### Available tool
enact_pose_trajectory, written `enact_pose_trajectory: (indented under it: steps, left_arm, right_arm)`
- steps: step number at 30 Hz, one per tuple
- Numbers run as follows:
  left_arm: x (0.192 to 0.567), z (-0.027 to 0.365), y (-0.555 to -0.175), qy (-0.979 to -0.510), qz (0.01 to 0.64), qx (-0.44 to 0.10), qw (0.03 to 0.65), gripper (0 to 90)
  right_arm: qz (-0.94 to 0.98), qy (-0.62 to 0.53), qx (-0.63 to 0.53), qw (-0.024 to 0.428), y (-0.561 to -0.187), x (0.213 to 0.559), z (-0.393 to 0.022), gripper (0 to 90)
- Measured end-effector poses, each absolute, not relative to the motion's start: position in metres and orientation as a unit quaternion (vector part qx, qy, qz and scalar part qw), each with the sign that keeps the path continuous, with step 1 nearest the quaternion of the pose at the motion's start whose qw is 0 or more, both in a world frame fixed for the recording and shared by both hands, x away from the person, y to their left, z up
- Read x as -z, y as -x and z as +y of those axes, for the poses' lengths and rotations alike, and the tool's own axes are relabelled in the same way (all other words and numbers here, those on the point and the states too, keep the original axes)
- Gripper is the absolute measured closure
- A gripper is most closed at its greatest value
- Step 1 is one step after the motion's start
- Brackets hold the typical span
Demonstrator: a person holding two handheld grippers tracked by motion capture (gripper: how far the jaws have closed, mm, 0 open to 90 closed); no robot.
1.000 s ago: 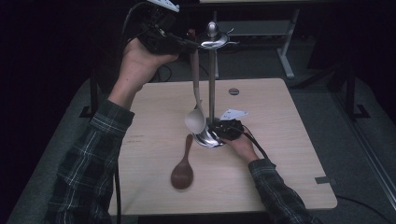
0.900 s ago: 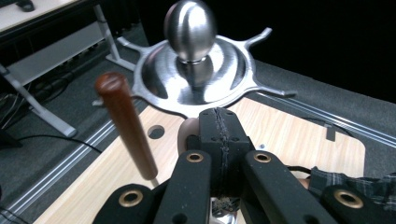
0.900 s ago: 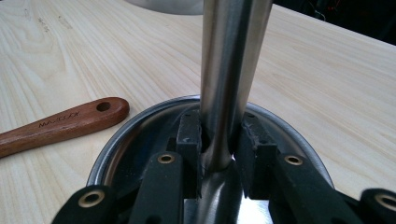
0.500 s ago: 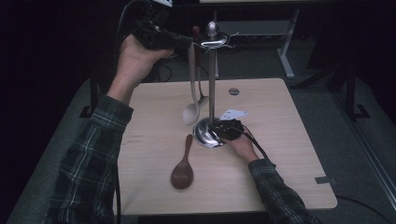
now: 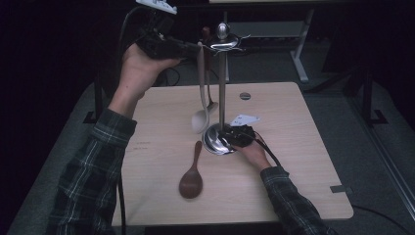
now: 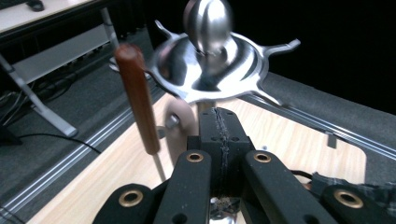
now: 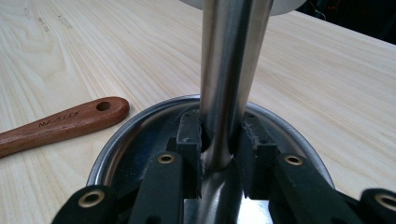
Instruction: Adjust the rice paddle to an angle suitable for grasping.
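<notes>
Two hand-held grippers work the stand (image 5: 222, 93): right hand-held gripper (image 7: 219, 154) clamped on its pole at the base, left hand-held gripper (image 6: 219, 140) shut, empty, beside the hung pale spoon (image 5: 201, 98). A nudge could unhook it.

I work at a pale wooden table (image 5: 293, 147) at the middle of the frame, standing on grey carpet (image 5: 372, 147). Along the top of the frame, another desk's white leg (image 5: 298, 54) catches some light; everything else up there is dark.
</notes>
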State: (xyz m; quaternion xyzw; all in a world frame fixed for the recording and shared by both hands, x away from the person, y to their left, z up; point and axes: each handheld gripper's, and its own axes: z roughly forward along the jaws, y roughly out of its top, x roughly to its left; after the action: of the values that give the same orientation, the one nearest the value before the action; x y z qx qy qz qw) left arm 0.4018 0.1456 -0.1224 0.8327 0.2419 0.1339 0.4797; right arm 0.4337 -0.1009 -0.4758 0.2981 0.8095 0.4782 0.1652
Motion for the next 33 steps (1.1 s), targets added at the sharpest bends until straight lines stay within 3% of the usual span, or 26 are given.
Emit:
enact_pose_trajectory:
  steps: [33]
  left_arm:
    - [0.252, 0.182, -0.346, -0.858, 0.257, -0.103, 0.432, 90.0]
  right_arm:
    - [0.810, -0.298, -0.477, 0.166, -0.434, 0.476, -0.101, 72.2]
